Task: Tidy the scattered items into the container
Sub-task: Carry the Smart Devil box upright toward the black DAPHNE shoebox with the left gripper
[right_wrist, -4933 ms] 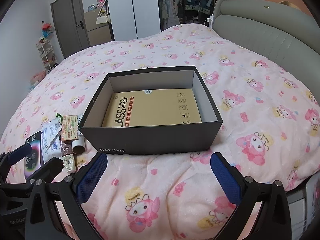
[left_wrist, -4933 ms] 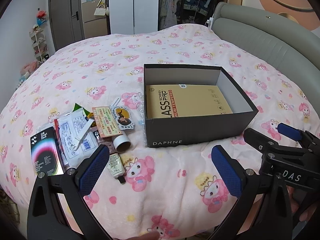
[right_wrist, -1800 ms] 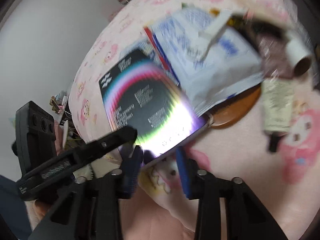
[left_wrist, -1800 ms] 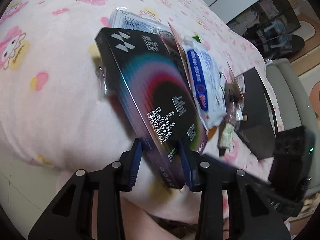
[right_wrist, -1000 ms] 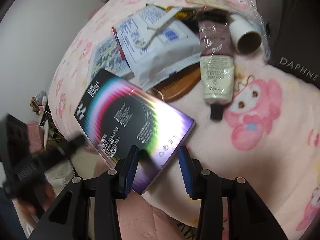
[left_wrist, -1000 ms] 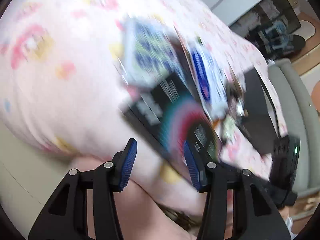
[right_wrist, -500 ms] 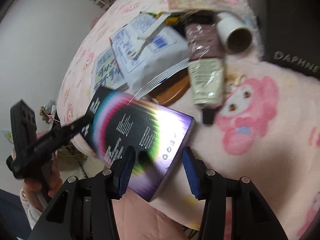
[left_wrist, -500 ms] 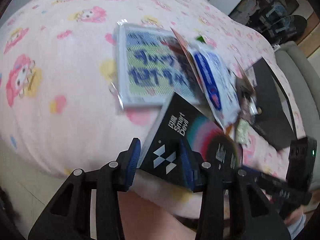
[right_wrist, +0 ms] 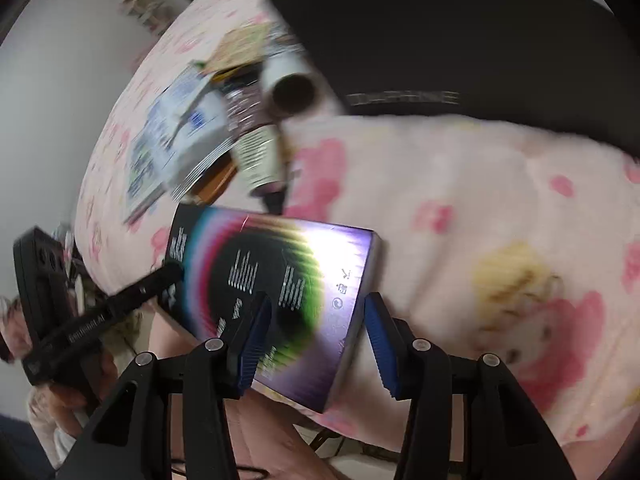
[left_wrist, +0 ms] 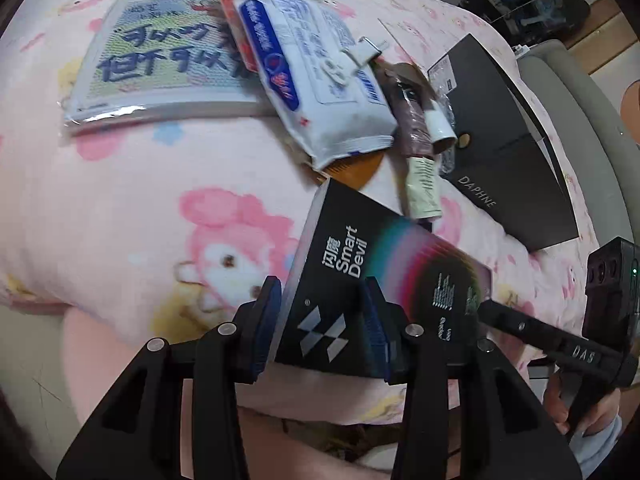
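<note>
My left gripper (left_wrist: 322,330) is shut on one end of the black Smart Devil screen-protector box (left_wrist: 384,276). My right gripper (right_wrist: 314,346) is shut on its other end (right_wrist: 280,280). The box is held between both, just above the pink bedspread. The black DAPHNE shoebox (left_wrist: 504,148) stands beyond it, also in the right wrist view (right_wrist: 460,40). The scattered pile lies between: a wet-wipes pack (left_wrist: 316,76), a hand-cream tube (left_wrist: 420,152), a white roll (left_wrist: 440,136) and a wrapped card (left_wrist: 160,60).
The bed edge drops off close below both grippers. A brown wooden item (left_wrist: 356,166) pokes out under the wipes pack. The grey headboard (left_wrist: 580,120) runs behind the shoebox.
The box has swung from the pile's left side toward the shoebox, held at both ends. The wrapped card it covered now lies exposed.
</note>
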